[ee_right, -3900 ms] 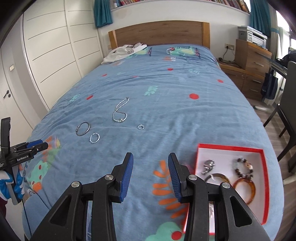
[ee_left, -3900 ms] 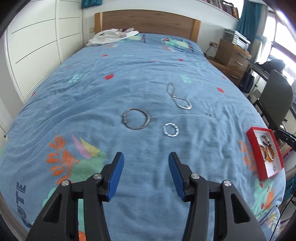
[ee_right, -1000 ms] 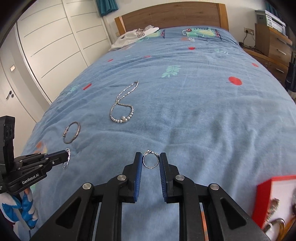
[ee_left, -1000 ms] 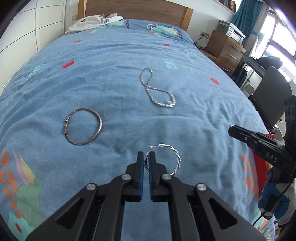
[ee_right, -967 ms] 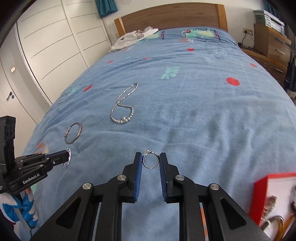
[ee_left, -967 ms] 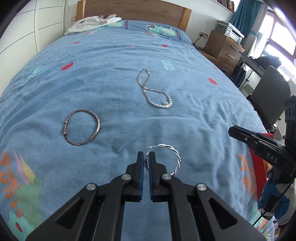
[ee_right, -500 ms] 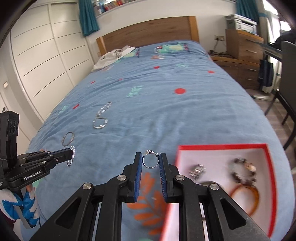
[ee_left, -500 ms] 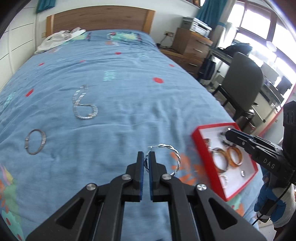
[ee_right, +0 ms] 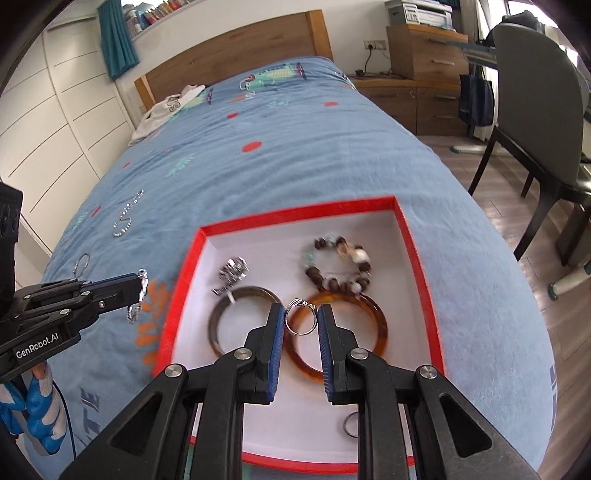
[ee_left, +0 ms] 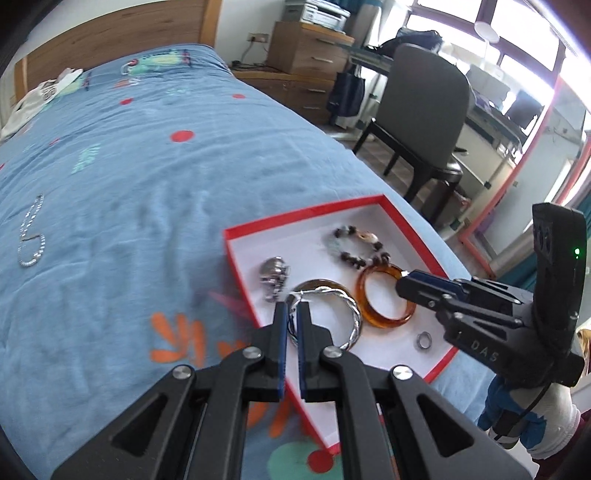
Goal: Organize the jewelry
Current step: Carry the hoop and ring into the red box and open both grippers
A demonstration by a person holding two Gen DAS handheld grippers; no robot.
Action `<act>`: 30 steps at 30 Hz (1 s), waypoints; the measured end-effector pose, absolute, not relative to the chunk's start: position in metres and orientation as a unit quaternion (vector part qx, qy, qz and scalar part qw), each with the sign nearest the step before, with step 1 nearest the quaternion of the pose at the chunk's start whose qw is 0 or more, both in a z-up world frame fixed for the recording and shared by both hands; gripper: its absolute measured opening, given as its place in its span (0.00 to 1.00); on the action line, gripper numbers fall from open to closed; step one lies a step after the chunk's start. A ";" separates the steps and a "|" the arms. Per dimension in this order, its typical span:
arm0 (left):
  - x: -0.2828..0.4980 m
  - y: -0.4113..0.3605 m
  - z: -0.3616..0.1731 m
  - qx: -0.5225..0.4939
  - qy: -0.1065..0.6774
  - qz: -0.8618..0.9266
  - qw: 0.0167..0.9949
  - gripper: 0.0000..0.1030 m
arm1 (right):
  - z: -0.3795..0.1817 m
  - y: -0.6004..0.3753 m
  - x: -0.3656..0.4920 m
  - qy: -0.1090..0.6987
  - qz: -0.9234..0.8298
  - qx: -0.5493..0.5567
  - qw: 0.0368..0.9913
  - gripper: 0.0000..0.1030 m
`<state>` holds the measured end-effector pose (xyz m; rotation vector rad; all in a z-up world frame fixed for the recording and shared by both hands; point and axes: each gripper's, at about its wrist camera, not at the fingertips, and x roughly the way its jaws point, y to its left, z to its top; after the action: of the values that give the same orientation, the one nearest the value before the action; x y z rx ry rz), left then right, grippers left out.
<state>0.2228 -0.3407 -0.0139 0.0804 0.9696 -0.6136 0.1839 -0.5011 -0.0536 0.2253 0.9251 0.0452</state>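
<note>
Right wrist view is showing the right gripper (ee_right: 301, 321) grasping a small silver ring (ee_right: 301, 318) above the red box (ee_right: 417, 258) near the bed's (ee_left: 110, 166) foot edge; the left gripper (ee_left: 290, 321) is clenching a twisted silver hoop (ee_left: 343, 314). Both should be sinking low over bare white lining before letting go, clear of the amber bangle (ee_right: 376, 325).

You are working in a home bedroom. A bed under a blue patterned cotton bedspread (ee_right: 295, 155) is filling the room, with a wooden slatted headboard (ee_right: 236, 55) standing at its far end. White panelled wardrobe doors (ee_right: 48, 122) are running along one side of the bed, while a wooden chest of drawers (ee_right: 424, 59) carrying a grey printer (ee_right: 417, 11) and a grey upholstered chair (ee_left: 424, 99) are standing on the other side.
</note>
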 end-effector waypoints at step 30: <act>0.240 -0.393 -0.074 0.100 0.511 -0.251 0.816 0.05 | -0.090 -0.509 0.199 0.487 0.061 0.068 0.869 0.18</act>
<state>0.2398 -0.3929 -0.0744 0.2134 1.0903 -0.5345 0.1989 -0.5090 -0.0905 0.1423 1.0194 0.1275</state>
